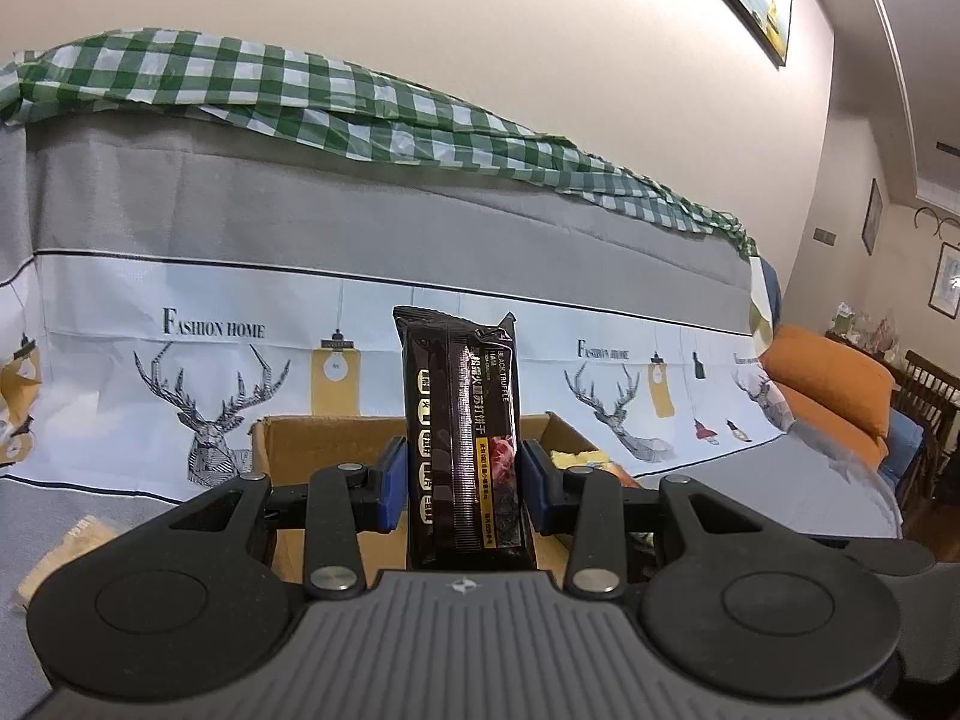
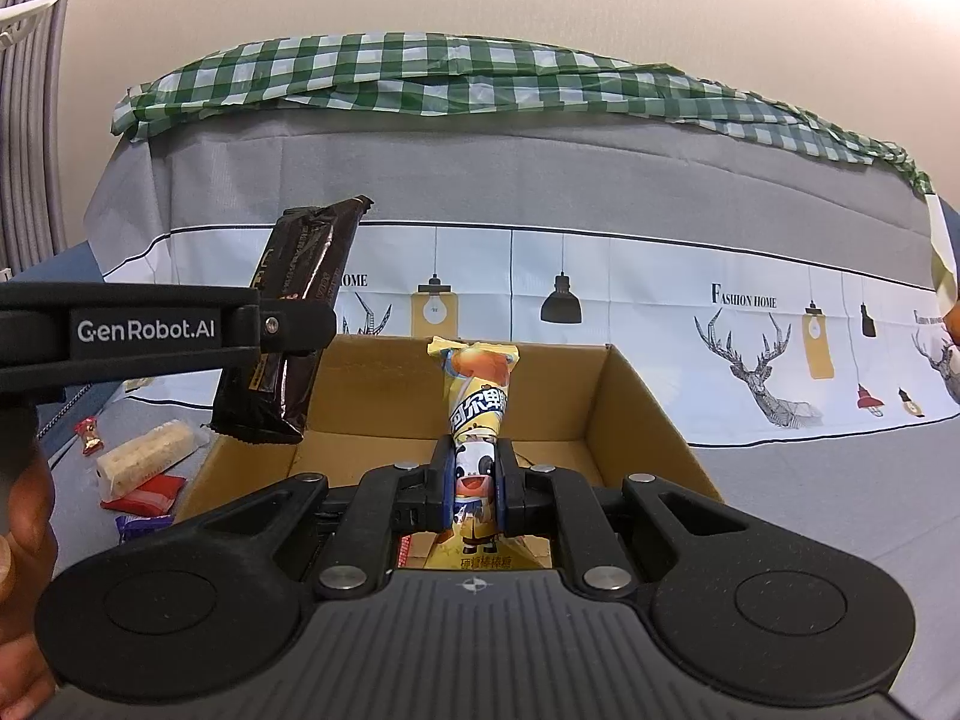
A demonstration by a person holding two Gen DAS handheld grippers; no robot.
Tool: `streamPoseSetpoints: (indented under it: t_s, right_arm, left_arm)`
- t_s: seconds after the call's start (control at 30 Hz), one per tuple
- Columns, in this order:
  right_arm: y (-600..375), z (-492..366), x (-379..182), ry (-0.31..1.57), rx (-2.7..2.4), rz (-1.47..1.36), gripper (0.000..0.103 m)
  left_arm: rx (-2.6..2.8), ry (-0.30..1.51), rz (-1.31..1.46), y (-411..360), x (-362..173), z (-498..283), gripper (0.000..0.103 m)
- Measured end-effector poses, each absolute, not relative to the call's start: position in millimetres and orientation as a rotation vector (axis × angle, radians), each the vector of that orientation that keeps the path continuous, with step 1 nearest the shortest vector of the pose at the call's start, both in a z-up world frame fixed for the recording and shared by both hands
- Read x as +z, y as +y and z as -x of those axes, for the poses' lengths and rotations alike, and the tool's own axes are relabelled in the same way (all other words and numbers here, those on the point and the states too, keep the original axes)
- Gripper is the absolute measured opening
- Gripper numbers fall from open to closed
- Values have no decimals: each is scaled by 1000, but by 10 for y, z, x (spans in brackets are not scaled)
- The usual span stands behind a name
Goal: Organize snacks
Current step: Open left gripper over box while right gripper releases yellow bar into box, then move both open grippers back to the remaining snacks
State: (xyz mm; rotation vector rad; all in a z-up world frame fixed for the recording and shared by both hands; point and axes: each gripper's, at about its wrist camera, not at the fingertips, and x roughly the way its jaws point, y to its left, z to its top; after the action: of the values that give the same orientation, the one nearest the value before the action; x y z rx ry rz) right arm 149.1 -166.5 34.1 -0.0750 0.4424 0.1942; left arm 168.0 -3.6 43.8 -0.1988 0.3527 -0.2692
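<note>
Left gripper [image 1: 462, 474]: its blue pads are clamped on a dark cracker packet [image 1: 461, 438], which stands upright between them, over the near-left corner of the box
Right gripper [image 2: 474, 483]: pinched tight on a yellow candy bag [image 2: 477, 414] with a cartoon cow on it; the bag stands upright, narrowed where the pads squeeze it, over the open box
Cardboard box [image 2: 648, 420]: open-topped, on the grey sofa seat, right in front of both tools; from the left wrist view a bit of yellow shows inside it at the right
Loose snacks: beside the box on its left lie a pale rice-cracker bar [image 2: 147, 459], a red packet [image 2: 147, 495] under it, a purple wrapper [image 2: 141, 525] and a small red sweet [image 2: 89, 435]
Backdrop: sofa cover [image 2: 660, 276] printed with deer and lamps, a green checked cloth [image 2: 420, 75] along the top
Person: a hand [image 2: 21, 534] at the left edge of the right wrist view
</note>
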Motion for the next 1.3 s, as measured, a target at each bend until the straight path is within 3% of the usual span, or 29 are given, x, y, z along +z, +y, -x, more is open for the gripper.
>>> streamPoseSetpoints:
  t_s: [0.07, 0.1, 0.2, 0.23, 0.47, 0.83, 0.93, 1.0, 1.1, 1.2, 1.23, 1.27, 1.3]
  right_arm:
    - [-1649, -1522, 316, 467, 183, 83, 13]
    - [-1645, -1539, 304, 476, 168, 87, 17]
    - [-1669, -1544, 327, 462, 125, 69, 51]
    - [-1675, -1537, 334, 456, 120, 61, 56]
    - [-1669, -1513, 328, 441, 108, 58, 59]
    - [-1604, -1354, 368, 427, 128, -38, 55]
    - [-1539, -1308, 373, 428, 171, -69, 26]
    - [-1472, -1273, 378, 428, 213, -87, 15]
    - [-1359, -1190, 417, 405, 262, -90, 13]
    - [-1251, -1147, 423, 403, 305, -84, 13]
    - [-1214, -1145, 418, 408, 320, -83, 13]
    - [-1187, -1144, 413, 411, 330, -83, 13]
    - [-1160, -1145, 411, 414, 340, -86, 13]
  left_arm:
    - [-310, 385, 201, -43, 426, -1710, 52]
    - [-310, 388, 194, -52, 421, -1709, 62]
    - [-287, 364, 169, -60, 430, -1673, 64]
    - [-283, 365, 172, -47, 428, -1672, 64]
    - [-232, 348, 169, 70, 395, -1609, 64]
    - [-146, 403, 170, 567, 358, -1158, 65]
    - [-98, 428, 158, 743, 433, -1024, 65]
    - [-76, 440, 126, 856, 509, -981, 67]
    - [-21, 433, 102, 1076, 595, -933, 73]
    - [3, 478, 196, 1375, 418, -907, 73]
    - [6, 508, 234, 1456, 303, -903, 68]
    - [3, 595, 239, 1518, 181, -951, 55]
    - [49, 693, 187, 1526, 108, -1030, 21]
